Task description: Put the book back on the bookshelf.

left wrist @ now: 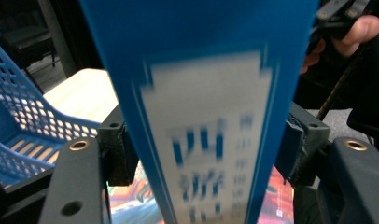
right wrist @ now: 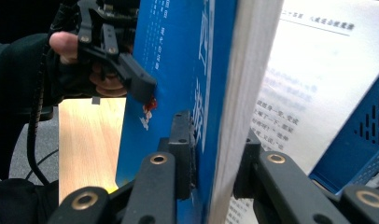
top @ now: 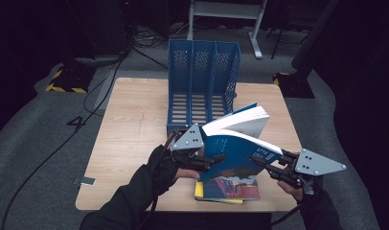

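Note:
A blue book (top: 235,143) is held tilted above the table, its white pages fanned partly open toward the back. My left gripper (top: 216,160) is at its near left end; in the left gripper view the blue spine (left wrist: 201,93) stands between both pads (left wrist: 120,149), which touch its sides. My right gripper (top: 257,160) holds the near right side; in the right gripper view its jaws are shut on the blue cover (right wrist: 178,70) plus a wad of pages (right wrist: 246,70). The left gripper (right wrist: 131,79) rests on that cover farther off.
A blue slotted file rack (top: 202,72) stands upright at the back middle of the wooden table (top: 130,134), just behind the raised book. A second book (top: 231,189) with a colourful cover lies flat at the front edge under the grippers. Cables trail over the floor at left.

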Available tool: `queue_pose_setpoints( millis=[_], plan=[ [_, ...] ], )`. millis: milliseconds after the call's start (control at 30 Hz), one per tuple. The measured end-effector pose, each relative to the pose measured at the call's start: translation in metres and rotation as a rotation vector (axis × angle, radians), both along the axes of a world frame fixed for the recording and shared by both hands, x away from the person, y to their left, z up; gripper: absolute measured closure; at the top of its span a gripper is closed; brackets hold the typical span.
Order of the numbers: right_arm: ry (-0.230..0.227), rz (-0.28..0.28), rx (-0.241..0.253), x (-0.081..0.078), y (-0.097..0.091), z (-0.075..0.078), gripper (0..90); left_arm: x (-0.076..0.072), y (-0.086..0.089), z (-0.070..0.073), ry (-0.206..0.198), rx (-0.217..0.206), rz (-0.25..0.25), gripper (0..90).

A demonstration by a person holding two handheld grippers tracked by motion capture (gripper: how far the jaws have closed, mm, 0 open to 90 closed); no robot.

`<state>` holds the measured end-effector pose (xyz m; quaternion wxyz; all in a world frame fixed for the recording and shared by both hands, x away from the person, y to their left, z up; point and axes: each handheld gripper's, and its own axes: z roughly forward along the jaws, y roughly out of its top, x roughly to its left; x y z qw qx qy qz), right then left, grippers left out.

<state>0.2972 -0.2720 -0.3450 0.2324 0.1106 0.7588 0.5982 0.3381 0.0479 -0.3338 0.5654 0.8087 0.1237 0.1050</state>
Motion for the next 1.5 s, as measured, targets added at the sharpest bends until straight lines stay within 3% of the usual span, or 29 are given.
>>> queue_pose_setpoints(
  millis=[200,433,667,833,900,1000,1133,1267,1400,1433,1500],
  plan=[
    [-0.003,-0.021,-0.003,0.0,-0.003,-0.002,73.2,0.002,-0.005,0.02,-0.023,-0.014,-0.01,45.0],
    [0.001,-0.036,0.002,0.0,-0.005,-0.004,68.3,-0.001,-0.017,0.037,-0.049,0.027,-0.047,48.3],
    [0.01,-0.081,0.006,0.0,-0.01,-0.008,61.8,-0.002,-0.022,0.04,-0.044,0.033,-0.052,50.7],
    [0.02,-0.125,0.001,0.0,-0.02,-0.01,54.6,0.001,-0.02,0.039,-0.044,0.023,-0.023,51.5],
    [0.029,-0.148,0.002,0.0,-0.028,-0.013,50.6,0.001,-0.021,0.039,-0.051,0.029,-0.009,56.8],
    [0.071,-0.198,0.005,0.002,-0.044,-0.019,44.6,0.001,-0.02,0.038,-0.047,0.022,-0.011,57.9],
    [0.103,-0.304,-0.069,0.01,-0.063,-0.037,40.2,0.0,-0.02,0.038,-0.049,0.021,-0.013,58.4],
    [0.252,-0.398,-0.104,0.028,-0.084,-0.065,34.7,-0.001,-0.02,0.038,-0.049,0.017,-0.013,58.6],
    [0.32,-0.499,-0.148,0.042,-0.098,-0.093,30.3,0.0,-0.019,0.037,-0.046,0.011,-0.012,58.8],
    [0.332,-0.533,-0.185,0.046,-0.102,-0.102,30.0,0.0,-0.019,0.037,-0.045,0.009,-0.012,58.9],
    [0.365,-0.558,-0.195,0.051,-0.107,-0.112,29.3,0.0,-0.019,0.037,-0.045,0.005,-0.013,59.0]
  ],
)
